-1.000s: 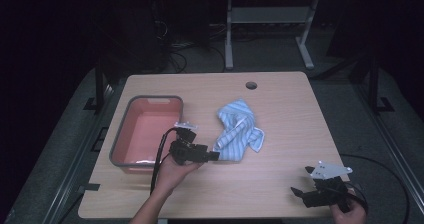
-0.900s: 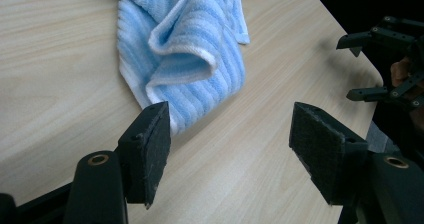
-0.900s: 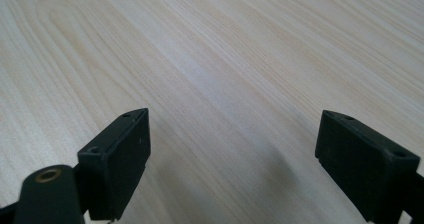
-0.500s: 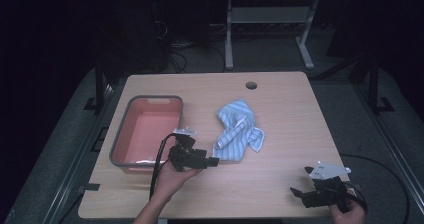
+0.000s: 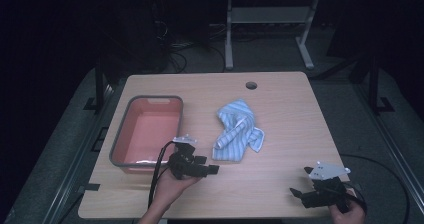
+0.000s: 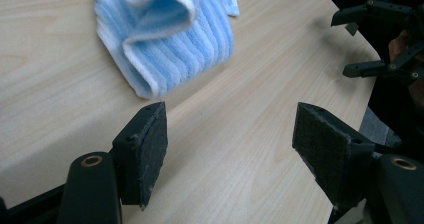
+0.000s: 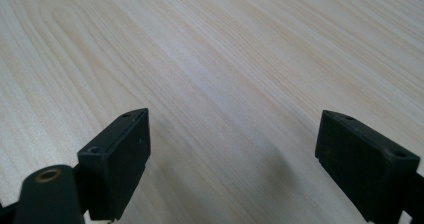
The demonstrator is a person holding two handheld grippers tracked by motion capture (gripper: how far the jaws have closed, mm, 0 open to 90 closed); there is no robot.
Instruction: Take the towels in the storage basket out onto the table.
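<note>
Both grippers lie low: left gripper (image 5: 212, 169) just opening beside cloth (image 5: 237, 131).

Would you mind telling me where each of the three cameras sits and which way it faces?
High view: fixed above the person's side, facing forward and down on the table; both forearms enter from below, left gripper by the pink bin, right gripper near the corner.
Left gripper view: rides the left gripper, looking between its open jaws, which have just been opening, at the blue cloth.
Right gripper view: rides the right gripper, looking at bare tabletop.
Shared: high and left gripper views both show the cloth and the right gripper.
</note>
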